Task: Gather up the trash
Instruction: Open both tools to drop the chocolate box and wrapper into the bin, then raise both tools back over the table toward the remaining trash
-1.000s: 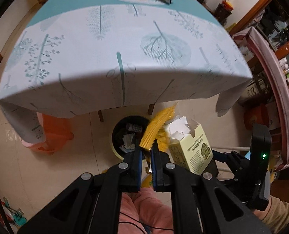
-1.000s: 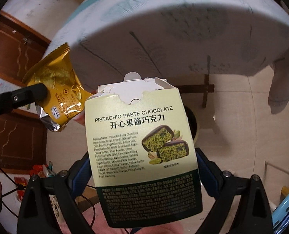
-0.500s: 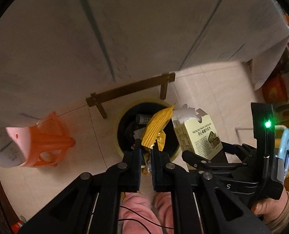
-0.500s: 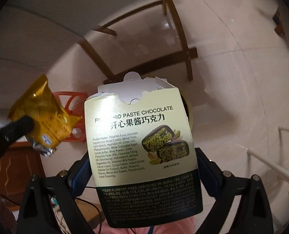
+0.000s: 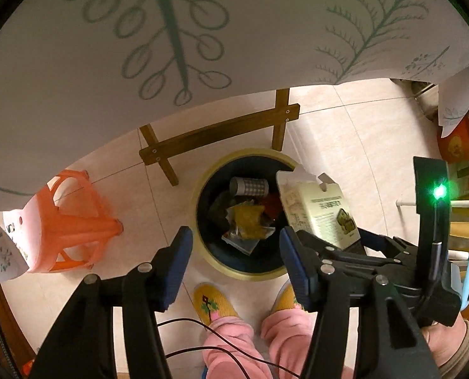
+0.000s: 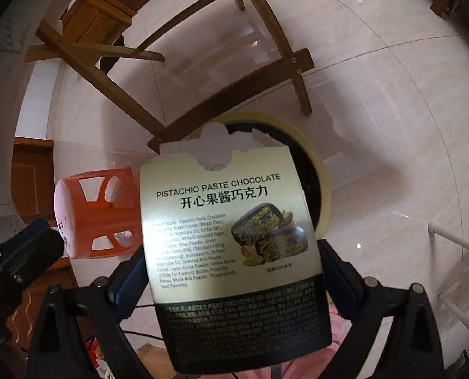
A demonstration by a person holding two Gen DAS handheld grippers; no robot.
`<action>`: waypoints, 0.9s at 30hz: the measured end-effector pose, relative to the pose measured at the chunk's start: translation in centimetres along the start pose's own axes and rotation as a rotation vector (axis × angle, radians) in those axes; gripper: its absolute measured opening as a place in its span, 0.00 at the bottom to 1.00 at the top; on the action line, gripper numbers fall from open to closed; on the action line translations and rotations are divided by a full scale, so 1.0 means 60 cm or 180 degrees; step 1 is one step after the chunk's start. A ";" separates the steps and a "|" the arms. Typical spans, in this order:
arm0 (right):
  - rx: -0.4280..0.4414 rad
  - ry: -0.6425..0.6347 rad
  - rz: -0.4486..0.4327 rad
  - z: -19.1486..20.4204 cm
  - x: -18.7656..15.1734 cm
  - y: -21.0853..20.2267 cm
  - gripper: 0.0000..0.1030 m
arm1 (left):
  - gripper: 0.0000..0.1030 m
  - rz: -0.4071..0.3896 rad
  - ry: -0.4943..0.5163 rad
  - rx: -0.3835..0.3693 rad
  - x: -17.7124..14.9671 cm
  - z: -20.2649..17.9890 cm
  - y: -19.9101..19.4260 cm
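A round trash bin (image 5: 203,189) with a yellow rim stands on the floor under the table. A yellow snack wrapper (image 5: 247,224) lies inside it among other trash. My left gripper (image 5: 234,252) is open and empty just above the bin's near rim. My right gripper (image 6: 231,271) is shut on a pale green pistachio chocolate box (image 6: 228,227), torn open at the top. The box (image 5: 319,211) hangs over the bin's right edge. In the right wrist view the box hides most of the bin (image 6: 316,173).
An orange plastic stool (image 5: 73,224) lies to the left of the bin. Wooden table legs and a crossbar (image 5: 218,132) stand just behind the bin. The tablecloth (image 5: 203,31) hangs overhead. The person's feet in yellow slippers (image 5: 212,303) are in front of the bin.
Both grippers dropped from table height to just above the bin. My left gripper opened and the yellow wrapper fell into the bin. The right gripper still holds the box.
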State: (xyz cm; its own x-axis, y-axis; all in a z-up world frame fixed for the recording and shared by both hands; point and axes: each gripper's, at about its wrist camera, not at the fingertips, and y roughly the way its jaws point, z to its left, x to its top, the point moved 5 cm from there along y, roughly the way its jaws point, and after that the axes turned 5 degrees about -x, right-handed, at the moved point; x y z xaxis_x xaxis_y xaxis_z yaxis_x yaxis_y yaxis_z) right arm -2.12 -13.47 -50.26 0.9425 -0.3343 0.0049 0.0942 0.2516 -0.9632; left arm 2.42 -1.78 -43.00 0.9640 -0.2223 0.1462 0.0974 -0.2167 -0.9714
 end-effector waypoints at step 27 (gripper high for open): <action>-0.0016 -0.0501 -0.0276 0.087 -0.003 -0.320 0.96 | 0.61 -0.0452 -0.0383 -0.0059 -0.010 -0.027 -0.367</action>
State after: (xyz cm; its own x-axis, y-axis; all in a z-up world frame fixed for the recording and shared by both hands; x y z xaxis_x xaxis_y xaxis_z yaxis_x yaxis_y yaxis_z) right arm -2.42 -13.49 -30.36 0.9695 -0.2081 0.1296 0.1761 0.2233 -0.9587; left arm -0.71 1.55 -21.42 0.9636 -0.0731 0.2570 0.2310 -0.2555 -0.9388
